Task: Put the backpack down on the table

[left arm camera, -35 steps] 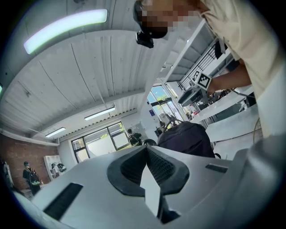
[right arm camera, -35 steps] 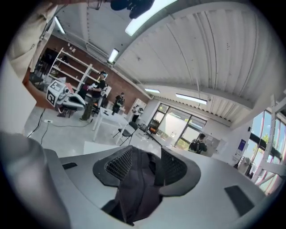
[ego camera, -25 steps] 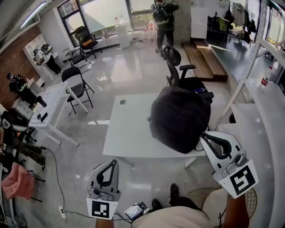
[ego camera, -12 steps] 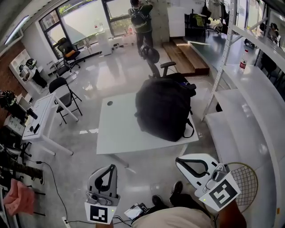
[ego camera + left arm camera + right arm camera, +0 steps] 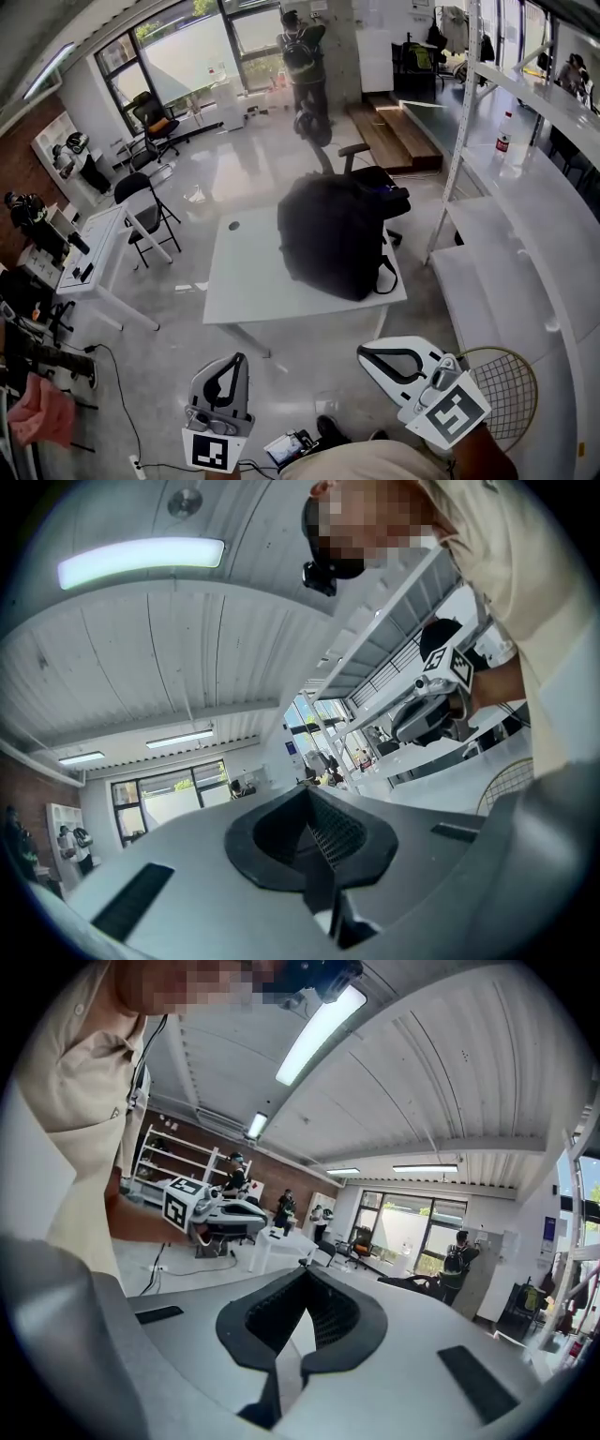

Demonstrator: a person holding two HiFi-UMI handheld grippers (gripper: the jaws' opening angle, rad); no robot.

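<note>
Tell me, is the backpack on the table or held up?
Down on the table. The backpack rests on its white top; the left gripper and right gripper are shut, well away from it.

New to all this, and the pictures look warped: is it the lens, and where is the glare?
Head view: wide lens bows the shelf post; window daylight glares off the floor beyond the backpack. Left gripper view: round black border, overbright ceiling lamp. Right gripper view: the same.

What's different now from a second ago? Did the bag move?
The right gripper has pulled back from the backpack toward the person, shut and empty. The backpack stays on the table. The left gripper stays shut, down near the person.
</note>
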